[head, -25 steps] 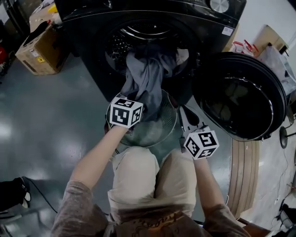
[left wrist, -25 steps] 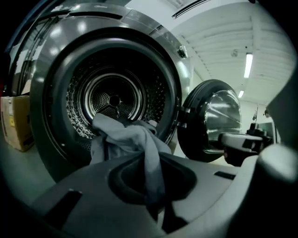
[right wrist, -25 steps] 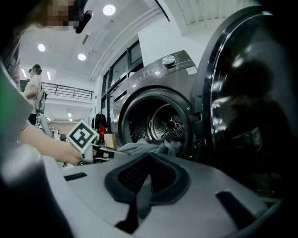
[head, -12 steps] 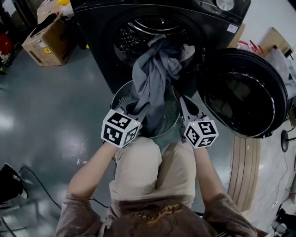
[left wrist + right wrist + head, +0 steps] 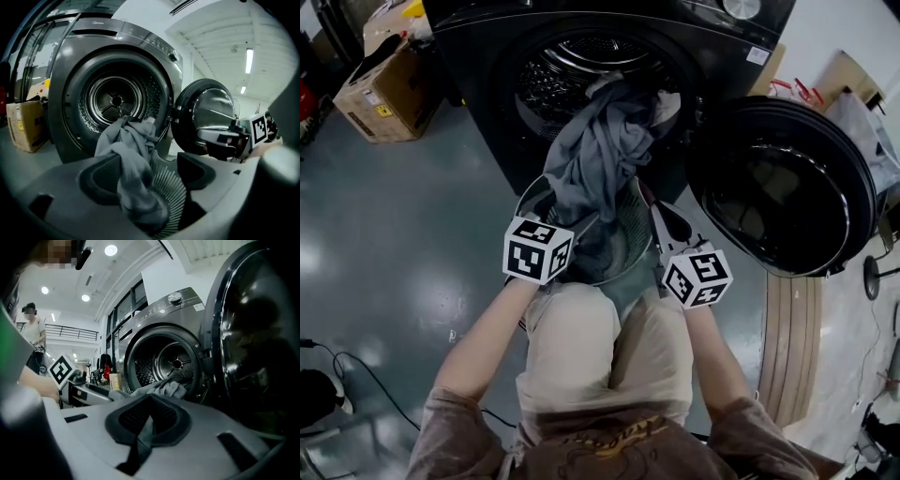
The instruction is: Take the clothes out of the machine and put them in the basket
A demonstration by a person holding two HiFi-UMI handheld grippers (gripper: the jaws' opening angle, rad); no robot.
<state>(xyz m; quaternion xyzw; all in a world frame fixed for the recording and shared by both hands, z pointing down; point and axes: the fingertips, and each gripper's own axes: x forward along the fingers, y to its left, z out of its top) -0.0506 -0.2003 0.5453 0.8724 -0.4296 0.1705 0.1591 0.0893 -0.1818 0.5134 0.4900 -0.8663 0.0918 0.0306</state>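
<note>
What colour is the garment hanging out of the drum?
The garment is grey; it shows best in the head view.

The washing machine [image 5: 478,122] was dark charcoal, its drum [image 5: 115,99] bright silvery steel dotted with rows of small holes. The open door [image 5: 778,192] was glossy black. The clothes [image 5: 595,155] spilling from it were plain mid-grey. The basket [image 5: 169,185] was pale grey-white, ribbed with fine slats. The left gripper [image 5: 147,168] and the right gripper [image 5: 149,416] were light grey with black pads on the jaws, each bearing a white cube printed with black square markers; the left jaws had just been opening, grey cloth between them. The floor [image 5: 394,234] was shiny blue-grey. The cardboard box [image 5: 380,94] was brown, and the person's trousers [image 5: 581,356] were beige.
</note>
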